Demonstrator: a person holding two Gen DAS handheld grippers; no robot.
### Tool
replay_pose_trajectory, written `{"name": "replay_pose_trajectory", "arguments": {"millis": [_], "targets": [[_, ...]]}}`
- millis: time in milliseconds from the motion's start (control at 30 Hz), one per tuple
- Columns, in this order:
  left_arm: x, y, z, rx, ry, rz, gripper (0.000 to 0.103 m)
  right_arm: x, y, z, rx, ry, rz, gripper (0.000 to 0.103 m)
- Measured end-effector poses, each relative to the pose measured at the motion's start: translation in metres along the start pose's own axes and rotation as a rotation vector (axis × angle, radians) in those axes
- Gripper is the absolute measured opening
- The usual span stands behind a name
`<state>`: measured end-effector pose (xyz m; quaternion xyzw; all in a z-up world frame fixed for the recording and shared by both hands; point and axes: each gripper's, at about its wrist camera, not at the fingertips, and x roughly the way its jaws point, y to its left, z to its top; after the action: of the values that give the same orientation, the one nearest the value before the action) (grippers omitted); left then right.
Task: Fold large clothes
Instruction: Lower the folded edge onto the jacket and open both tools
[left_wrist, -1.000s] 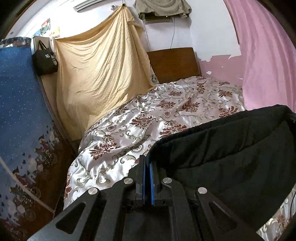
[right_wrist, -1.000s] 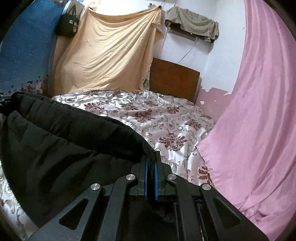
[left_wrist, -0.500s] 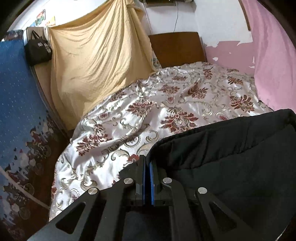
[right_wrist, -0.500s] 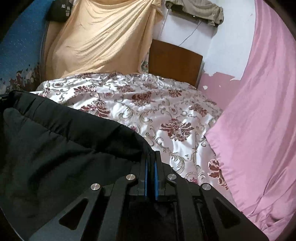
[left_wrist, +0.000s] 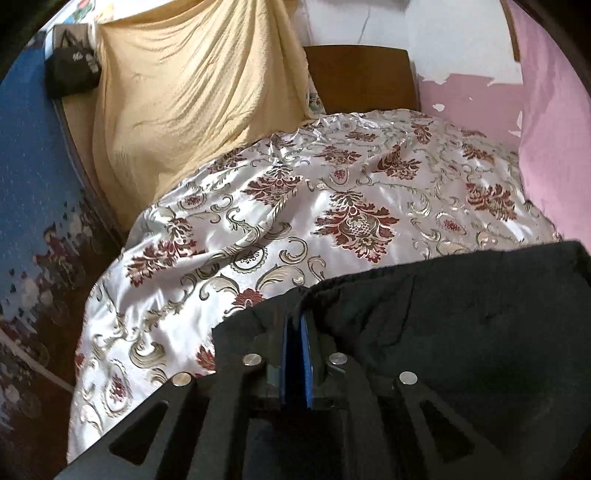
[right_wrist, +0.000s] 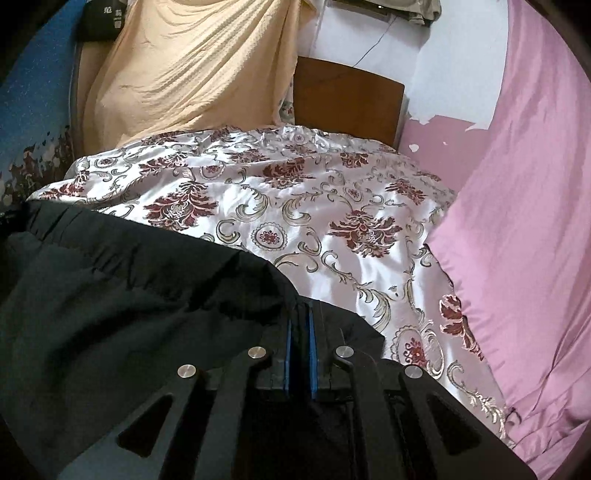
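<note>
A large black garment (left_wrist: 461, 325) is stretched between my two grippers over the near end of the bed. In the left wrist view my left gripper (left_wrist: 296, 321) is shut on the garment's left corner, and the cloth runs off to the right. In the right wrist view my right gripper (right_wrist: 300, 314) is shut on the garment's (right_wrist: 110, 295) right corner, and the cloth runs off to the left. The blue pads of both grippers are pressed together on the fabric. The garment's lower part is hidden below both views.
The bed (left_wrist: 295, 206) has a shiny white cover with red flowers (right_wrist: 295, 206). A brown headboard (left_wrist: 362, 81) stands at the far end. A yellow cloth (left_wrist: 192, 96) hangs at the back left, a pink curtain (right_wrist: 524, 221) on the right, a blue panel (left_wrist: 33, 177) on the left.
Both grippers have tipped down and come lower toward the bed with the garment still held. More of the bed cover shows beyond the cloth's top edge.
</note>
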<state>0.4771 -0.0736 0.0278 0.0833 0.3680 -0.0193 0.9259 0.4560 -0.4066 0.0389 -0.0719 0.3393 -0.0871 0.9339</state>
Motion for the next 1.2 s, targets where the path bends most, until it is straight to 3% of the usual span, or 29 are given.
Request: {"name": "replay_pose_trajectory", "arguments": {"millis": [100, 167, 233, 300, 367, 433, 533, 767, 933, 1200], "targets": [[-0.004, 0.001, 0.000, -0.021, -0.005, -0.045, 0.033, -0.002, 0.000, -0.001, 0.007, -0.008, 0.005, 0.013], [-0.013, -0.001, 0.000, -0.021, -0.034, -0.049, 0.061, -0.007, -0.001, -0.001, 0.016, -0.022, 0.000, 0.021], [-0.023, -0.002, -0.001, -0.028, -0.065, -0.062, 0.073, -0.015, -0.003, 0.000, 0.030, -0.039, 0.003, 0.053], [-0.034, -0.003, -0.002, -0.035, -0.086, -0.085, 0.076, -0.026, -0.004, 0.001, 0.042, -0.060, 0.008, 0.065], [-0.045, -0.005, -0.006, -0.045, -0.090, -0.096, 0.086, -0.036, -0.004, 0.002, 0.042, -0.068, 0.015, 0.071], [-0.055, -0.007, -0.013, -0.047, -0.100, -0.115, 0.091, -0.049, -0.004, 0.002, 0.039, -0.073, 0.026, 0.082], [-0.073, -0.009, -0.030, -0.048, -0.118, -0.156, 0.096, -0.076, -0.003, -0.004, 0.028, -0.113, 0.056, 0.091], [-0.089, -0.021, -0.092, -0.013, -0.135, -0.289, 0.098, -0.117, 0.017, -0.062, 0.024, -0.155, 0.233, 0.096], [-0.065, -0.032, -0.104, -0.002, -0.108, -0.261, 0.098, -0.090, 0.053, -0.099, -0.095, -0.114, 0.289, 0.096], [-0.038, -0.033, -0.084, -0.043, -0.136, -0.216, 0.103, -0.045, 0.049, -0.076, -0.049, -0.113, 0.248, 0.096]]}}
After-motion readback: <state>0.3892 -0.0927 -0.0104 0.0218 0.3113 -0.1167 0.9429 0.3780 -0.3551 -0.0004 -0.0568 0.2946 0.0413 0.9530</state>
